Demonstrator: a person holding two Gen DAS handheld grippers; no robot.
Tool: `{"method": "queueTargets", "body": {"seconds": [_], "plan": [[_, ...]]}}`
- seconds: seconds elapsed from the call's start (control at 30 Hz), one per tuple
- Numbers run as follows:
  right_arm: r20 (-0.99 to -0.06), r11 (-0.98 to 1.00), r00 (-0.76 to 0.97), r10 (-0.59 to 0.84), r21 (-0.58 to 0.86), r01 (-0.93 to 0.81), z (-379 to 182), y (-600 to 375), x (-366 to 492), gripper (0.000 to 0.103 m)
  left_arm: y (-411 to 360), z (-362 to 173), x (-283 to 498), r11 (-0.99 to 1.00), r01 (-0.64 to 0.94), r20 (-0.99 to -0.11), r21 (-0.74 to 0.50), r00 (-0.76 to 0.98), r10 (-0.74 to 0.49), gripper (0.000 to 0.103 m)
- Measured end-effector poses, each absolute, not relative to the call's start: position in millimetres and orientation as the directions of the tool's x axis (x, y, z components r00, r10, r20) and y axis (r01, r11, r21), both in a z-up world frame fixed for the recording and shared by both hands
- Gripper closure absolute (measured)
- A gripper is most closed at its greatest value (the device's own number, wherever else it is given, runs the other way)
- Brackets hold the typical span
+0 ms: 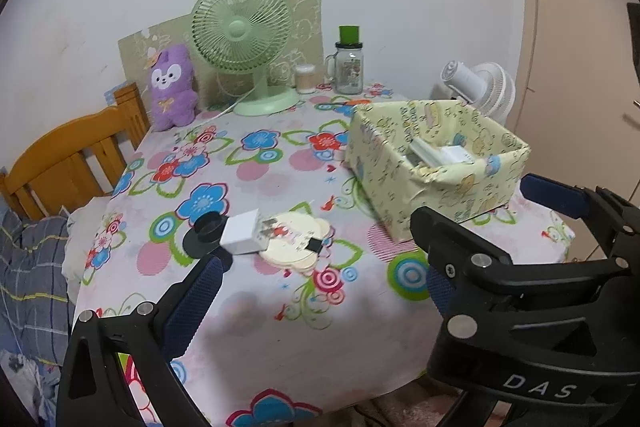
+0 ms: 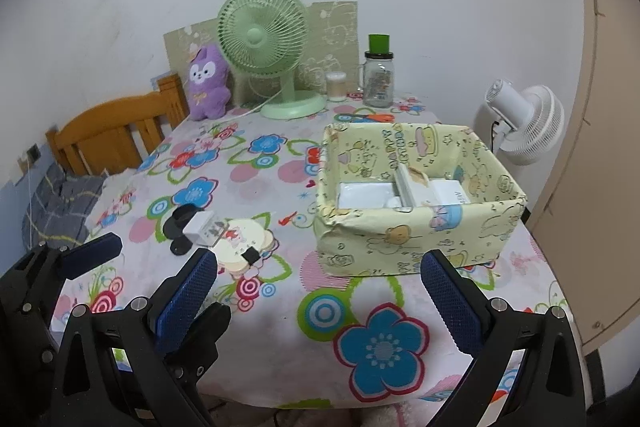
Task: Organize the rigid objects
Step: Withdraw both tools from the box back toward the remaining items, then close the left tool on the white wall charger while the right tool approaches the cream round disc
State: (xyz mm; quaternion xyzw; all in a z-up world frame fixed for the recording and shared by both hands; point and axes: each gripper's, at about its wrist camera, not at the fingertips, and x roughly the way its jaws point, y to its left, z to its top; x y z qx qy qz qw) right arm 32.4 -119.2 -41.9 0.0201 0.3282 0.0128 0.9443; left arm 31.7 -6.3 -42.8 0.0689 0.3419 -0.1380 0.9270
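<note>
A white charger block (image 1: pixel 243 237) is seen lying on a round cream disc (image 1: pixel 296 245), beside a black object (image 1: pixel 202 235), left of the patterned box (image 2: pixel 416 223) on the counter (image 2: pixel 288 339). Both the left hand-held gripper (image 1: pixel 320 279) and right hand-held gripper (image 2: pixel 316 291) are held spread, empty.

Box (image 1: pixel 420 183) wall hides its contents' lower parts; jar (image 1: pixel 349 69) label perhaps unreadable.

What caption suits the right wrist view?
Open right gripper hovers before a yellow patterned paper-wrapped box on the floral tablecloth.
</note>
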Motion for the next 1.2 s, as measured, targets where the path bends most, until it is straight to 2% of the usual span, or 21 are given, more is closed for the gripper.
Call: {"method": "queueTargets", "body": {"seconds": [0.33,0.8,1.2], "plan": [[-0.604,0.999,0.796,0.035,0.009,-0.037,-54.9,-96.2,36.9,0.0,13.6,-60.8,40.3,0.963,0.269,-0.672,0.016,0.716,-0.189,0.0],[-0.625,0.996,0.777,0.071,0.002,-0.089,-80.4,-69.4,57.9,0.0,37.5,-91.1,59.0,0.969,0.244,-0.712,-0.027,0.676,-0.19,0.0],[-0.658,0.99,0.744,0.118,0.017,-0.142,-96.0,-49.3,76.4,0.0,57.4,-106.0,73.7,0.977,0.21,-0.712,-0.037,0.681,-0.174,0.0]]}}
